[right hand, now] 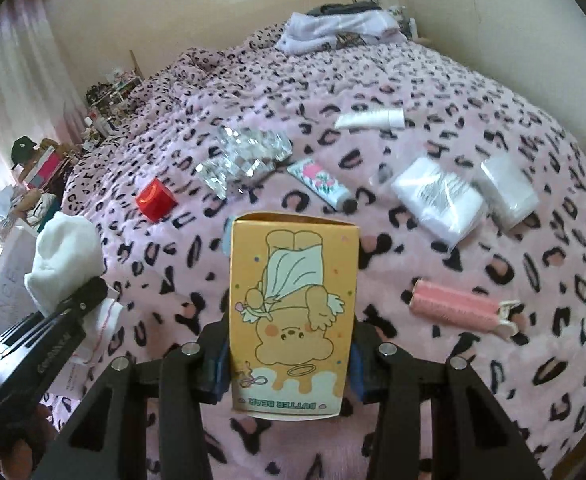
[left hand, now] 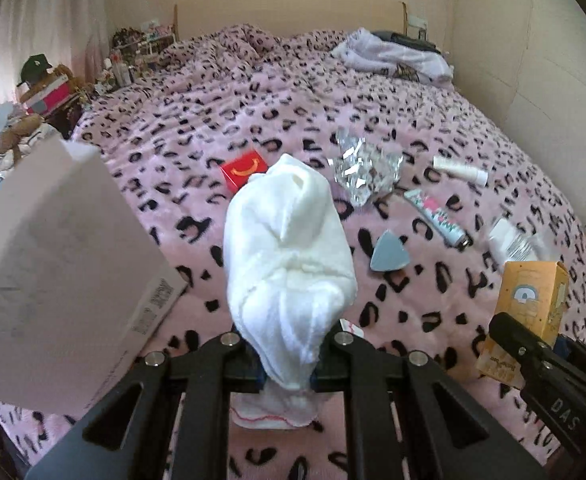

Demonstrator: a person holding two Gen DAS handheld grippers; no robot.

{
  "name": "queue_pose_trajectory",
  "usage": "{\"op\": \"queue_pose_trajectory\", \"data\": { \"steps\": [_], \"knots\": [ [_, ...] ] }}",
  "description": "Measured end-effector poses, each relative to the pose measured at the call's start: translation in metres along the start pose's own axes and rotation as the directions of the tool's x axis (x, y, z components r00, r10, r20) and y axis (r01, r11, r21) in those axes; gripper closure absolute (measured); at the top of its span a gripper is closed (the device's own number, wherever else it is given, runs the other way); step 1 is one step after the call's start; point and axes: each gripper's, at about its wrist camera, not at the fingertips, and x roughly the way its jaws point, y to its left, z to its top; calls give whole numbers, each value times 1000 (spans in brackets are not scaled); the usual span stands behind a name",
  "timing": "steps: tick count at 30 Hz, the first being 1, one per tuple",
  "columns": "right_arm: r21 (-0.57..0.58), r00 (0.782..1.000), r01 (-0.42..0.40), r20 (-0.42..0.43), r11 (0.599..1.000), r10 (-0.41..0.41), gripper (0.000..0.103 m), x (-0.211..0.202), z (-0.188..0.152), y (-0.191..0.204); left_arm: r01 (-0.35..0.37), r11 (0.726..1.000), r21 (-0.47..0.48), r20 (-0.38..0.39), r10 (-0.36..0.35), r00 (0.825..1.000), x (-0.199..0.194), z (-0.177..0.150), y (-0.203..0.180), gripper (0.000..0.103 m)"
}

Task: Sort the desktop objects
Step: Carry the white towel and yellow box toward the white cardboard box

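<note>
White towel [left hand: 289,264], bunched, stood upright in the left jaws above the bed [left hand: 301,92]. Yellow bear box [right hand: 293,316], upside down, sat clamped in the right jaws. Red box [left hand: 243,169], foil [left hand: 363,168], floral tube [left hand: 437,216], white tube [left hand: 459,169] lay scattered on the bed.

On the bedspread: one red box [right hand: 155,199], one crumpled foil wrapper [right hand: 245,156], two tubes, two clear packets, one pink hair roller [right hand: 453,307], one grey triangular piece [left hand: 387,256].
</note>
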Motion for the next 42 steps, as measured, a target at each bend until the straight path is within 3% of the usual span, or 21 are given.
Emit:
{"op": "queue_pose_trajectory", "data": {
  "steps": [8, 20, 42],
  "knots": [
    [-70, 1000, -7, 5, 998, 7, 58, -32, 10, 27, -9, 999, -42, -3, 8, 1000, -48, -3, 13, 89],
    [-199, 989, -147, 4, 969, 150, 58, -68, 15, 105, -77, 988, -133, 56, 85, 995, -117, 1, 67, 89],
    [-350, 943, -332, -93, 876, 320, 58, -72, 39, 252, -159, 948, -277, 49, 179, 983, -145, 10, 182, 88]
  ]
}}
